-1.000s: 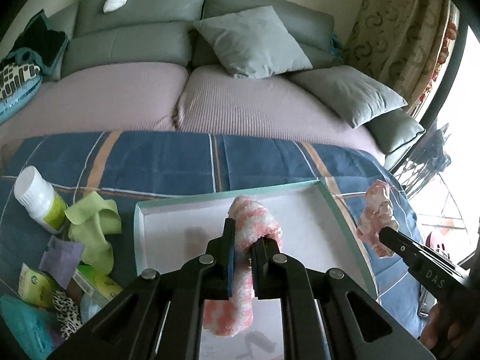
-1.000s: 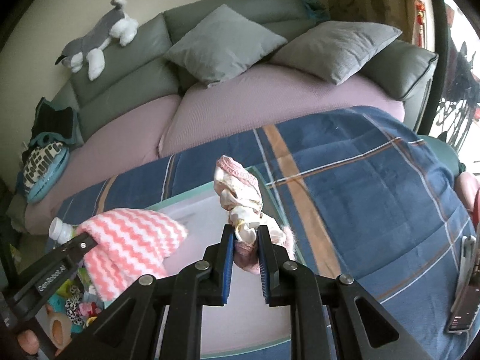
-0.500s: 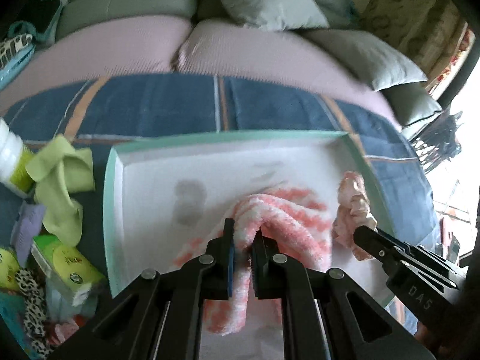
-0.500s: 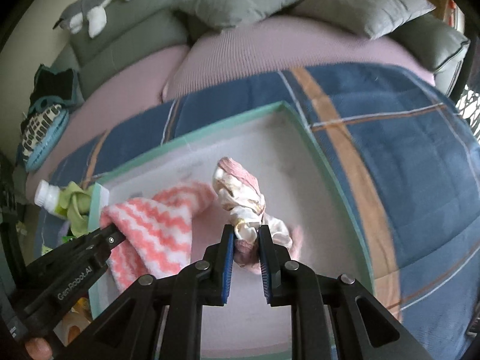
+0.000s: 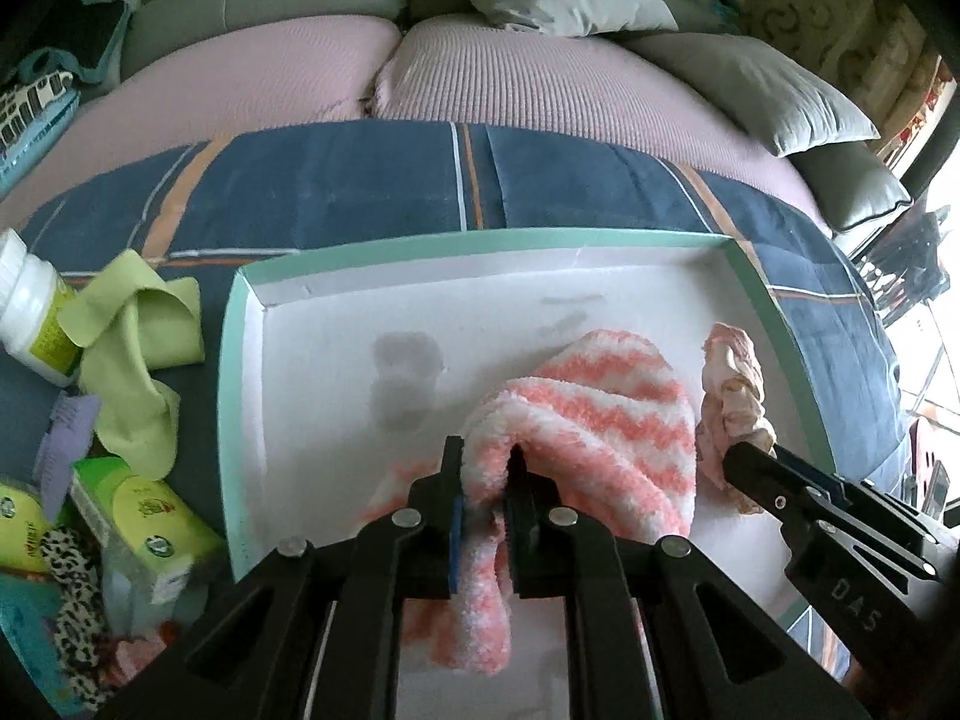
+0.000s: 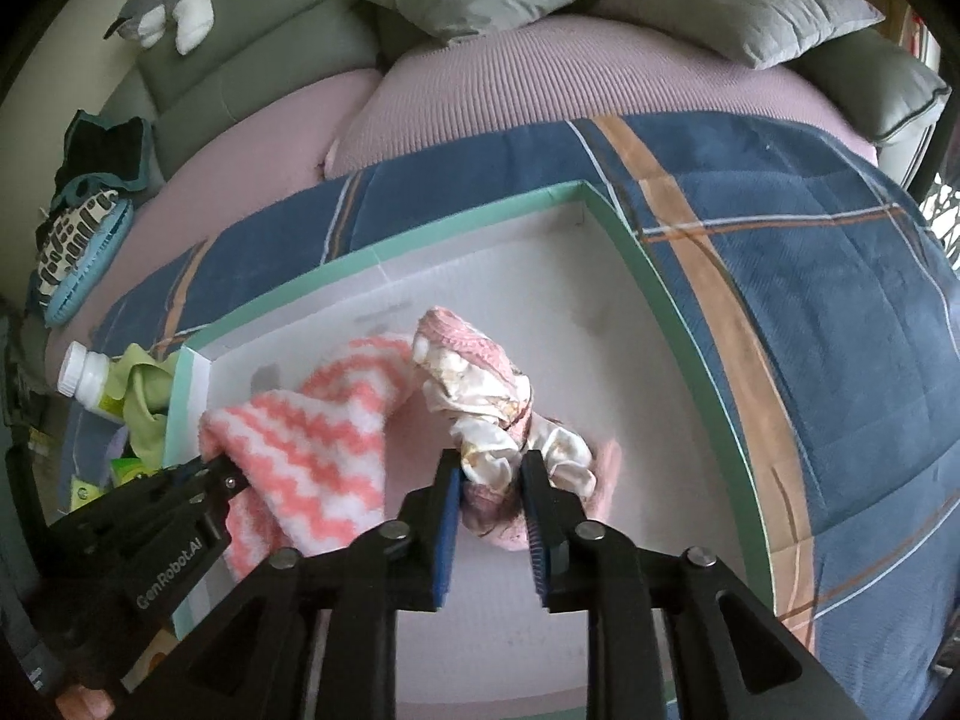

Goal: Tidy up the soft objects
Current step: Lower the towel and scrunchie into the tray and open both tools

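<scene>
Looking through the left wrist camera, I see my left gripper (image 5: 485, 483) with its jaws closed on a fluffy pink-and-white striped sock (image 5: 591, 420), which is draped down onto the white floor of the shallow mint-rimmed cardboard tray (image 5: 240, 372) sitting on the blue plaid blanket (image 5: 360, 180). Just beside the sock, toward the tray's right wall, hangs a bunched pale-pink frilly cloth (image 5: 735, 396) held by my right gripper (image 5: 741, 459). Outside the tray on the left lie a crumpled lime-green cloth (image 5: 129, 354) and a white plastic bottle (image 5: 30, 312). Switching to the right wrist camera, I see the right gripper (image 6: 491, 471) with its jaws set a little apart but pinching the frilly cloth (image 6: 480, 384), whose lower end seems to touch the tray floor (image 6: 600, 312); the striped sock (image 6: 312, 450) touches it on the left. I judge both pieces are low enough to let go. To do it well, I would open each pair of jaws fully, keep the two items side by side without overlapping, and lift straight up so no fibres snag on the pads.
</scene>
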Demonstrator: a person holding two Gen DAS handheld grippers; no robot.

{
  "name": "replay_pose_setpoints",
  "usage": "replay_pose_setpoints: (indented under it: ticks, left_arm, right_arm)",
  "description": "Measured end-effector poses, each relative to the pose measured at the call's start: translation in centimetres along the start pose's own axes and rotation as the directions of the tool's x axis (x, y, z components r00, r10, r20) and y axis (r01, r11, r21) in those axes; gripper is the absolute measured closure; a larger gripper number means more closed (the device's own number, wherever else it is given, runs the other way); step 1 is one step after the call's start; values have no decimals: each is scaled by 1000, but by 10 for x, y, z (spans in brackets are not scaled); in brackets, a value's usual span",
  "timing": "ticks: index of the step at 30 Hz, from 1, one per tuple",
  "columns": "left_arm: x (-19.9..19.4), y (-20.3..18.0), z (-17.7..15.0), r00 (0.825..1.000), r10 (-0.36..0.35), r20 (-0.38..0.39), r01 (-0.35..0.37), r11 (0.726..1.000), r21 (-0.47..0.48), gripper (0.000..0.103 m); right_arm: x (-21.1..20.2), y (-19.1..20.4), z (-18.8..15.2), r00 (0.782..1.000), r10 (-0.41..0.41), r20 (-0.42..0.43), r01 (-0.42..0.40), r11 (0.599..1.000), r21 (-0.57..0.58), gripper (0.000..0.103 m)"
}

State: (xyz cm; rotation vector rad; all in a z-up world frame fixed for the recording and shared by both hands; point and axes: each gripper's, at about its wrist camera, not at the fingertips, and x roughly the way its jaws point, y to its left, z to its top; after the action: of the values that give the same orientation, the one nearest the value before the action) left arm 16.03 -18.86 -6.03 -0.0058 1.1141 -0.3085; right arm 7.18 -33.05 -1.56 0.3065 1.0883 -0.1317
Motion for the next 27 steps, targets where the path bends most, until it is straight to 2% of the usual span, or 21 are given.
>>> replay_pose_setpoints:
  ticks: [3, 6, 10, 12, 15, 17, 19, 20, 21, 23, 25, 27]
  left_arm:
    - [-9, 0, 1, 1000, 9, 18, -9, 1000, 3, 85]
    - [-15, 1, 4, 1000, 5, 31, -5, 1000, 2, 77]
    - [-27, 0, 5, 998, 15, 63, -16, 1000, 8, 57]
    - [-34, 1, 6, 997, 15, 81, -15, 1000, 8, 54]
    - [-43, 0, 7, 994, 23, 105, -24, 1000, 16, 45]
    - [-47, -1, 8, 992, 31, 121, -34, 999, 18, 33]
    - [-52, 2, 9, 989, 37, 144, -39, 999, 9, 25]
    - [-54, 4, 10, 987, 40, 156, -41, 999, 3, 23]
    - [-57, 7, 10, 984, 45, 170, -44, 999, -5, 23]
    - [-61, 11, 11, 979, 64, 194, -62, 998, -18, 19]
    - [-61, 14, 12, 975, 85, 207, -82, 996, -25, 8]
    - [-61, 17, 12, 972, 96, 214, -91, 995, -34, 7]
  right_arm:
    - [-7, 3, 1, 1000, -3, 17, 3, 1000, -3, 64]
    - [-14, 5, 3, 999, -8, 33, 8, 1000, -7, 63]
    - [-27, 5, 6, 998, -14, 69, 14, 1000, -10, 63]
    - [-32, 4, 7, 996, -17, 84, 18, 1000, -6, 63]
    - [-37, 1, 7, 995, -23, 99, 23, 1000, 3, 63]
    - [-40, -1, 8, 994, -32, 106, 31, 999, 7, 61]
    - [-42, -2, 8, 993, -48, 111, 47, 999, 11, 49]
    - [-42, -3, 8, 992, -54, 111, 53, 999, 13, 39]
    - [-42, -4, 8, 992, -62, 111, 60, 998, 15, 35]
    - [-42, -4, 8, 991, -74, 108, 73, 997, 12, 35]
    - [-41, -4, 8, 989, -98, 107, 98, 995, 5, 29]
    - [-41, -4, 8, 988, -110, 110, 111, 994, 0, 22]
